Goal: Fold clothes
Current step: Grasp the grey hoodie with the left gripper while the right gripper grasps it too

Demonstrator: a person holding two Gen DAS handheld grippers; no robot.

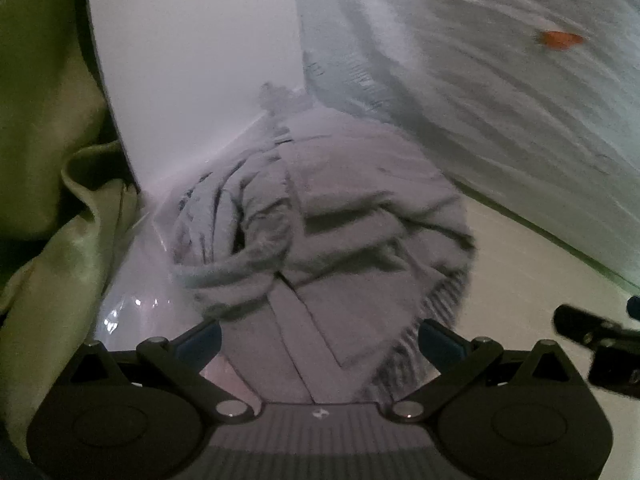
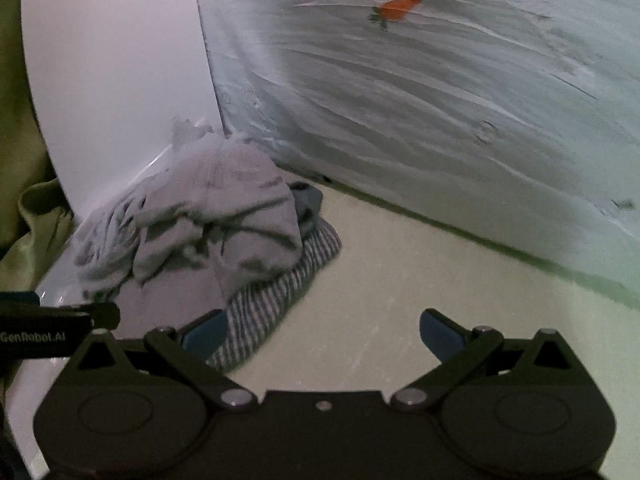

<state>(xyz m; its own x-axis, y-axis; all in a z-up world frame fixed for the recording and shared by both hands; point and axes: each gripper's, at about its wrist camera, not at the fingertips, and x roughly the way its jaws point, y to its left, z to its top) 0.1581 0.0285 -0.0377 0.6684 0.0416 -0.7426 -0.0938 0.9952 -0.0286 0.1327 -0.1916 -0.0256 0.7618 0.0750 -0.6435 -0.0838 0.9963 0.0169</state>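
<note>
Both claws, left (image 1: pixel 318 338) and right (image 2: pixel 323 334), spread apart near seemingly crumpled grey clothes (image 2: pixel 208 232)

The crumpled garment (image 2: pixel 192 216) is pale grey, sitting on a grey-and-white striped garment (image 2: pixel 276 300). The tabletop (image 2: pixel 400 280) is cream. Green cloth (image 1: pixel 44 160) is off to the left, and the wrinkled white sheet (image 2: pixel 440 100) has a little orange carrot print (image 2: pixel 398 8). Both grippers are black with blue pads (image 2: pixel 440 334).

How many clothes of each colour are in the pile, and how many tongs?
Light grey clothes: 1, crumpled on top
Striped clothes: 1, underneath
Dark blue-grey clothes: 1, peeking out behind
Tongs: 2, the left tongs and the right tongs, both open
Total: 5
</note>
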